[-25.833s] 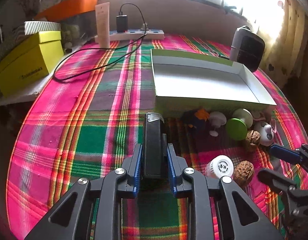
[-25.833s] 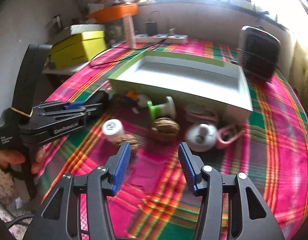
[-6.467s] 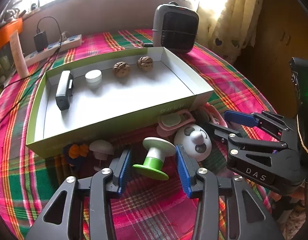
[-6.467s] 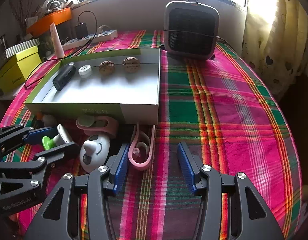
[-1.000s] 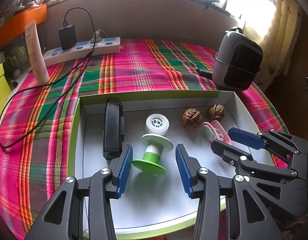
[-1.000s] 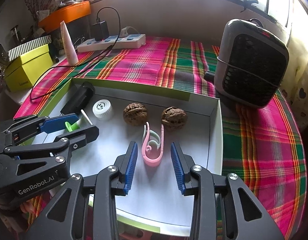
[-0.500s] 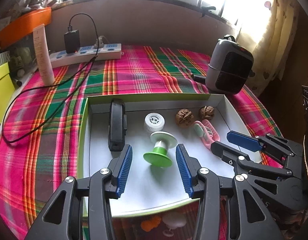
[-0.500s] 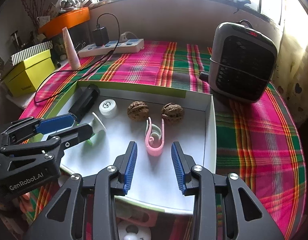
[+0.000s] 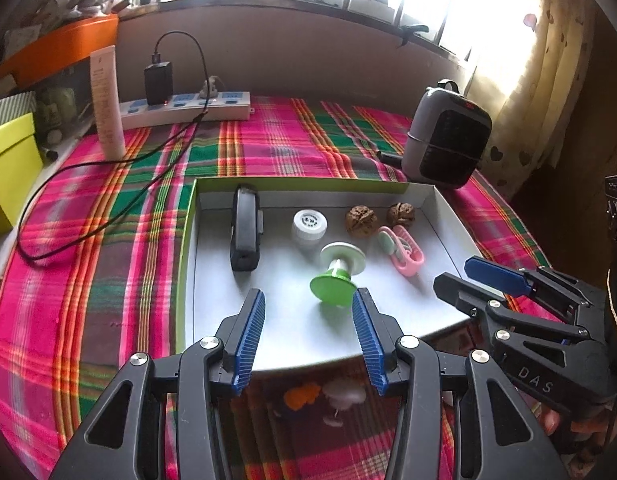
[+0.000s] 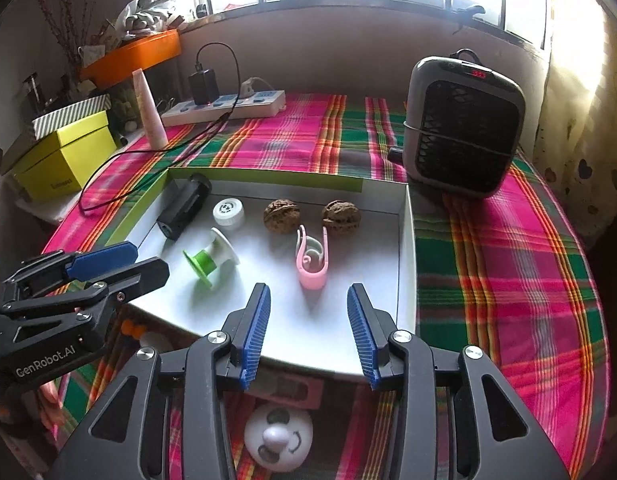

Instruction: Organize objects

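In the white tray (image 10: 404, 264) at twelve o'clock of both spread, empty claws, left claw (image 9: 308, 338) and right claw (image 10: 308, 332), whose jaws have just been opening, the green spool (image 9: 336, 276) and pink clip (image 10: 312, 260) lie released, sorted alongside the walnuts (image 10: 282, 210).

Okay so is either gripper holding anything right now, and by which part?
Neither holds anything. The left gripper is open behind the green spool; the right gripper, whose jaws have just been opening, is empty behind the pink clip. Both things lie in the tray.
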